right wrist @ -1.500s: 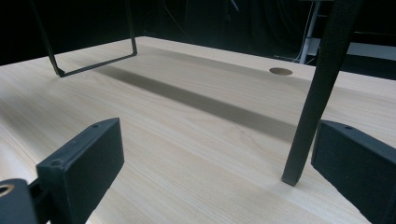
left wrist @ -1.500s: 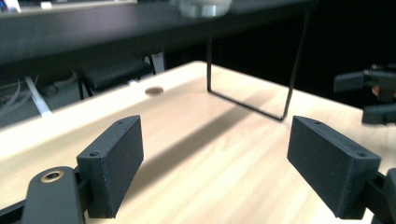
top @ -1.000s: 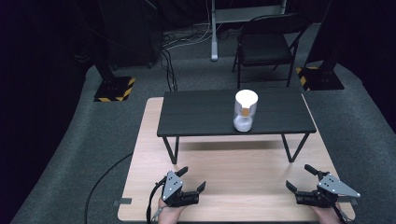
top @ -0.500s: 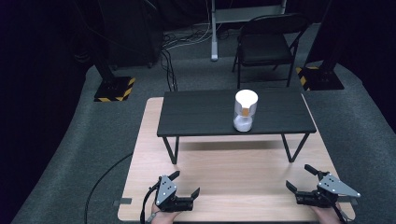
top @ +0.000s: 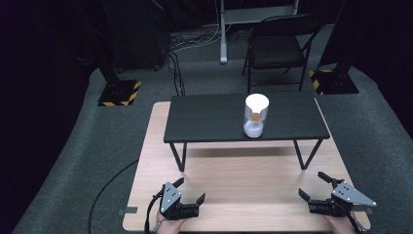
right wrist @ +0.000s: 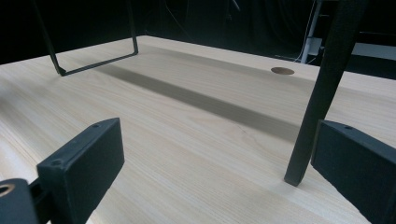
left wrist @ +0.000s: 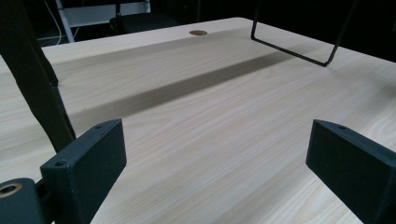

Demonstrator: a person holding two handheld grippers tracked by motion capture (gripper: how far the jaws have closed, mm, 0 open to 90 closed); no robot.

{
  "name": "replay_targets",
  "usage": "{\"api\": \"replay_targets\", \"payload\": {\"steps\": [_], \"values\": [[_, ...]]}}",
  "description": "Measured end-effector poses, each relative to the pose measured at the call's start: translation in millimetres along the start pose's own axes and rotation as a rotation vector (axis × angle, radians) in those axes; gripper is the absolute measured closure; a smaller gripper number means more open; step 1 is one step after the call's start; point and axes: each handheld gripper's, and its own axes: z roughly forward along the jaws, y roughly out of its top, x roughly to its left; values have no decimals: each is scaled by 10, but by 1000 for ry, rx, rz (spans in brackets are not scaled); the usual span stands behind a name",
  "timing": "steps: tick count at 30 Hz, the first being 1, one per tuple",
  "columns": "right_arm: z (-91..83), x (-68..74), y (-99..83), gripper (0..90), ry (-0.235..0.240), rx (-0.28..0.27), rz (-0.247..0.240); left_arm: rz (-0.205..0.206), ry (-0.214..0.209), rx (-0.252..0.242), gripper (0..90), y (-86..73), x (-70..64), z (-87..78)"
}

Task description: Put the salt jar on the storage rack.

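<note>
In the high view the bottom edge cuts off both hands, so just a sliver of the left hand [top: 168, 226] shows behind the left claw [top: 190, 191] and a sliver of the right hand [top: 341, 224] behind the right claw [top: 311, 185]. The small orange mark on the white container [top: 254, 116] is too small to read, and the surroundings beyond the grey carpet [top: 97, 146] sink into darkness. In the left claw view the picture's edges crop both jaws and the black leg [left wrist: 32, 79] of the small dark table, and in the right claw view the top edge cuts off another black leg [right wrist: 322, 84].

A white hourglass-shaped container [top: 255, 116] with an orange band at its waist stands upright just above the frame's centre, on a small black table [top: 204, 122].
</note>
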Motion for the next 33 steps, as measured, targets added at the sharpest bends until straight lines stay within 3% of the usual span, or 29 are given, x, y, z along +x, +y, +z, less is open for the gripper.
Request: {"api": "replay_targets", "payload": {"steps": [33], "values": [[-3, 9, 9, 14, -3, 4, -4, -4, -16, 10, 58, 8, 1, 20]]}}
